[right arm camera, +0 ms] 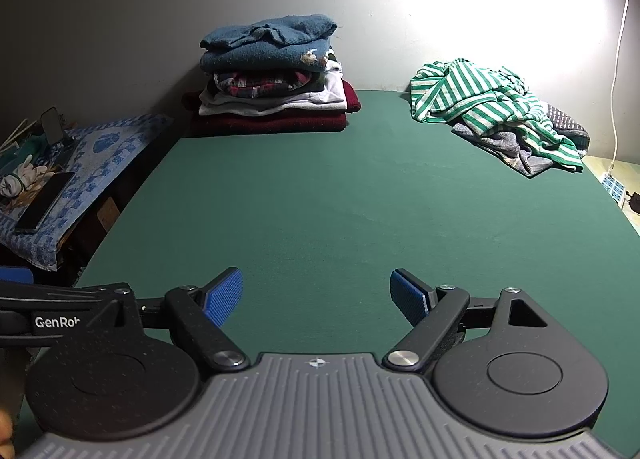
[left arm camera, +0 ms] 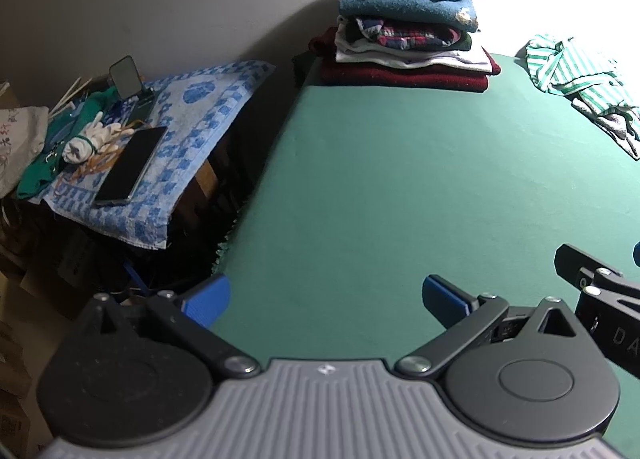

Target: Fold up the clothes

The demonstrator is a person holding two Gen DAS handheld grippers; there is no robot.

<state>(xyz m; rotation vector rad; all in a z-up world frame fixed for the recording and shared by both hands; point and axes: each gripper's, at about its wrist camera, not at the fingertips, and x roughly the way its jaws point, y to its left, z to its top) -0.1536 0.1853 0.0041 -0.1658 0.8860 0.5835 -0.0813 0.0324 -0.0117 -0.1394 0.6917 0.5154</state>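
Table (right arm camera: 320, 199): green cloth surface filling the middle of both views, bare across its centre. Left gripper (left arm camera: 326, 301): lower centre of the left wrist view, blue-padded fingers spread wide apart, holding nothing; its black body also shows at the lower left edge of the right wrist view. Right gripper (right arm camera: 316, 295): lower centre of the right wrist view, fingers likewise spread wide and empty; part of its black frame enters the left wrist view at the lower right. Folded stack (right arm camera: 272, 75): upper centre-left against the wall, a blue knit on top, plaid and white layers beneath, dark red at the base. Striped garment (right arm camera: 492, 107): green and white, crumpled at upper right over a grey piece; shown whole in the right wrist view, cut by the frame edge in the left. Side stand with a blue patterned towel (left arm camera: 176, 147): left of the table, carrying a dark phone (left arm camera: 132, 165) lying flat and white gloves (left arm camera: 92, 141), clearest in the left wrist view. White cable (right arm camera: 618, 59) and power strip at the right edge: right wrist view only.
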